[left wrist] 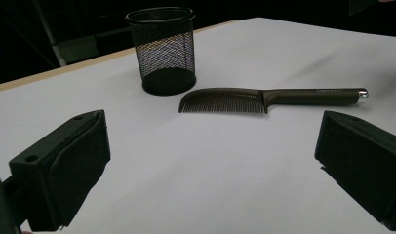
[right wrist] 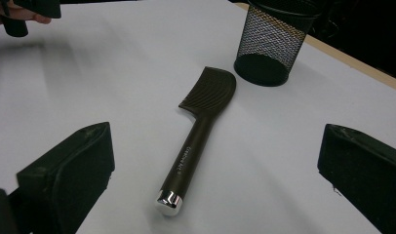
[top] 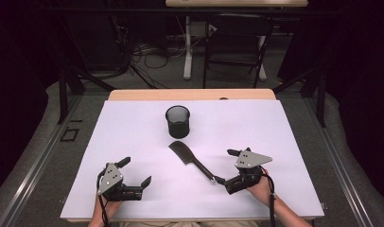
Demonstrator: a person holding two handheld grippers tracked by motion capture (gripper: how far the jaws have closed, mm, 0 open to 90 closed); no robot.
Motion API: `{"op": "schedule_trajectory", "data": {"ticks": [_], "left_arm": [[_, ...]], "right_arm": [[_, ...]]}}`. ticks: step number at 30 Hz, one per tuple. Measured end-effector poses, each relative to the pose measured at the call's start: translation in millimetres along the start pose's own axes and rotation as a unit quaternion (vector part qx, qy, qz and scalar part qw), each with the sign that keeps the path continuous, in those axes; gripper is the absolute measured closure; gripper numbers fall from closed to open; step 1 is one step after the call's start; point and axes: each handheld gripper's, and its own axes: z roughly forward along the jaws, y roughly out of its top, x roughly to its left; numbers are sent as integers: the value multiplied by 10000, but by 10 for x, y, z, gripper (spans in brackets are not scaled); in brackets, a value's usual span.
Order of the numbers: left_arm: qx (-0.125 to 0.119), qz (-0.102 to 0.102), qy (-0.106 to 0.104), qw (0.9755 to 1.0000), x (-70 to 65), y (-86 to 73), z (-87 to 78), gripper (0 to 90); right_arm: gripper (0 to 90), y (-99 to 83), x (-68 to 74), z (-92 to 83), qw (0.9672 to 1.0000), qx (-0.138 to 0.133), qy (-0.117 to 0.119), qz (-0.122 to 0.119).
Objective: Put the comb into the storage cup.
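Now: dark comb (top: 192, 161) flat on white table cover (top: 133, 127), mid-table, toothed end toward black mesh cup (top: 178, 121), silver-capped handle end toward right gripper (top: 226, 169). Comb near cup, not touching. Cup upright, behind comb. Right gripper jaws wide apart, holding nothing, handle tip just beside them; in right gripper view comb (right wrist: 198, 134) lies between jaws, ahead. Left gripper (top: 137, 170) at front left, jaws spread, empty, well apart from comb. Left gripper view: comb (left wrist: 264, 99) sideways, cup (left wrist: 163, 51) beyond it.
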Motion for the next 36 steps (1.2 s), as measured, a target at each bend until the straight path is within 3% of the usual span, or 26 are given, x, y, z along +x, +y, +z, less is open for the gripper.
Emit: {"op": "schedule_trajectory", "data": {"ticks": [9,23,36], "left_arm": [[12,-24,16,10000,0,-4,8,0],[36,-9,-15,10000,2,-5,17,0],[22,1,19,10000,1,-4,20,0]], "right_arm": [[0,6,14,117,9996,247,123,11],[0,94,35,300,9989,418,219,-66],[9,127,91,461,9971,601,449,-131]]}}
